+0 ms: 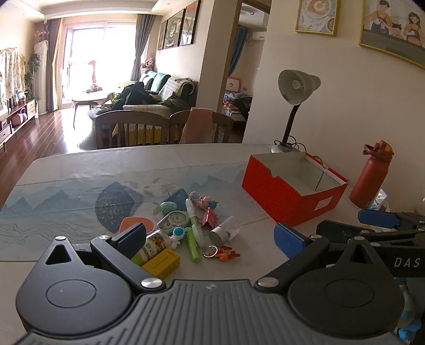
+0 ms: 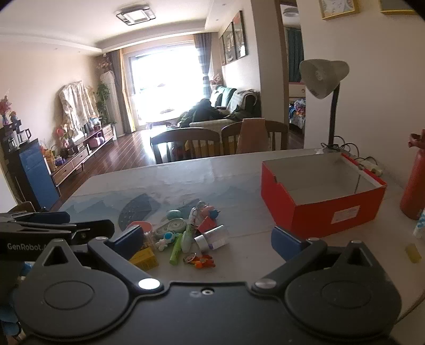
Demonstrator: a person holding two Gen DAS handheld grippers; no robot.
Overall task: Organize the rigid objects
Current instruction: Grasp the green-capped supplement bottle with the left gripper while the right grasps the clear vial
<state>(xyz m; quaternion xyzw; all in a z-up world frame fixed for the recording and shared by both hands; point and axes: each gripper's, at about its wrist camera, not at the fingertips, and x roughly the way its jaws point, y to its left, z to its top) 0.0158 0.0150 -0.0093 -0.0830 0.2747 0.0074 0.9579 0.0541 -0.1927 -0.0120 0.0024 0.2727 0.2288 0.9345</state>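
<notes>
A bright living room is seen beyond the table [image 1: 79, 164]. Daylight is admitted through a large window [image 2: 164, 79] flanked by grey curtains [image 1: 142, 39]. A dark wooden floor [image 1: 47, 132], a sofa [image 1: 164, 95], two wooden chairs [image 1: 132, 130] and framed pictures [image 1: 316, 16] on cream walls are shown.

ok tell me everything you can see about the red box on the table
The red box is an open, lidless cardboard carton, red outside and plain white inside, and it looks empty. A notch is cut in the rim of one end wall, and a pale label sits on a long side. It stands upright and skewed on the table, right of the pile of small items and apart from it. The red bottle stands close by; nothing grips the box.
</notes>
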